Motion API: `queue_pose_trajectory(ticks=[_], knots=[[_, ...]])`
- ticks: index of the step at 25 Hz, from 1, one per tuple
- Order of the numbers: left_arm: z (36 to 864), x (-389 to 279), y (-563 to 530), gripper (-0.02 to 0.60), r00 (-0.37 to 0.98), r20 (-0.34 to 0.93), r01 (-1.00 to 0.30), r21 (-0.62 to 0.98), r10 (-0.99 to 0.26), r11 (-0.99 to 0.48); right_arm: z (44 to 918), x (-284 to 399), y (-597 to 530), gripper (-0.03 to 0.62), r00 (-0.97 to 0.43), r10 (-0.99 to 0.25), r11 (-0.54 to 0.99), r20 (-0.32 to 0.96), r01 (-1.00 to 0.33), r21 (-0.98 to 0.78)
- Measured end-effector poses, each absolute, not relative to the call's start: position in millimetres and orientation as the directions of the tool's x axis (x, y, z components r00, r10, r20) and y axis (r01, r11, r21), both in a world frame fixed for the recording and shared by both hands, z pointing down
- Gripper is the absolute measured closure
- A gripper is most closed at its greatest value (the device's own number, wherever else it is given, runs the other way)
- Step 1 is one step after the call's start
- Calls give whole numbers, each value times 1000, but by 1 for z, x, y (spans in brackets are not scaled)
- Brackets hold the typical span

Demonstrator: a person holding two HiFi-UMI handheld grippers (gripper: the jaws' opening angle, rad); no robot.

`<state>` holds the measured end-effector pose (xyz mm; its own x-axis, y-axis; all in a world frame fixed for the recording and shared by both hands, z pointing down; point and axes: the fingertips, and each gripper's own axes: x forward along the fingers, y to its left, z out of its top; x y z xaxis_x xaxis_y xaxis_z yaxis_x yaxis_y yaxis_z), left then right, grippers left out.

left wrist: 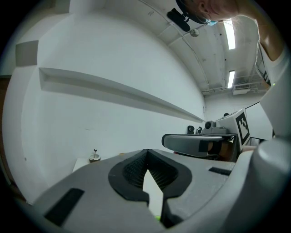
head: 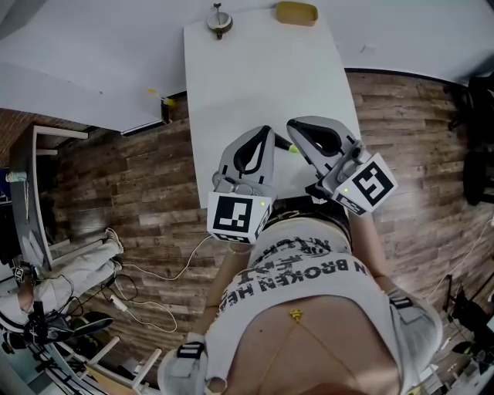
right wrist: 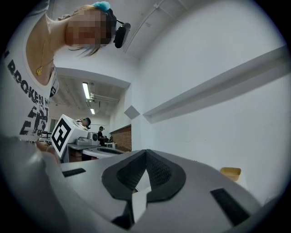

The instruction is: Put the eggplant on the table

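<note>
Both grippers hover level over the near end of the white table (head: 262, 85), side by side and pointing at the far wall. My left gripper (head: 266, 133) is shut with nothing between its jaws, which meet at the tips in the left gripper view (left wrist: 146, 151). My right gripper (head: 294, 123) is likewise shut and empty (right wrist: 146, 151). A small dark thing with a green tip (head: 293, 150) lies on the table between the two grippers, mostly hidden by them. I cannot tell whether it is the eggplant. A green speck (left wrist: 158, 218) shows under the left jaws.
A yellow bowl (head: 297, 13) (right wrist: 230, 172) stands at the table's far right corner. A small round object with a handle (head: 220, 21) (left wrist: 94, 157) stands at the far left corner. A white wall backs the table. Cables (head: 147, 285) and a stand lie on the wooden floor at left.
</note>
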<state>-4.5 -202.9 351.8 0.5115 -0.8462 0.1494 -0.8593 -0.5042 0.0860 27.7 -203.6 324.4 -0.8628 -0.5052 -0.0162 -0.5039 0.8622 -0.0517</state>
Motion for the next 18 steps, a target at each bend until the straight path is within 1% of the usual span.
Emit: queue_pose_trajectory(ticks=[18], knots=[[355, 3, -195, 577, 517, 157, -856, 92, -842, -508, 330, 37, -200, 586, -859, -512, 858, 6, -511, -54]])
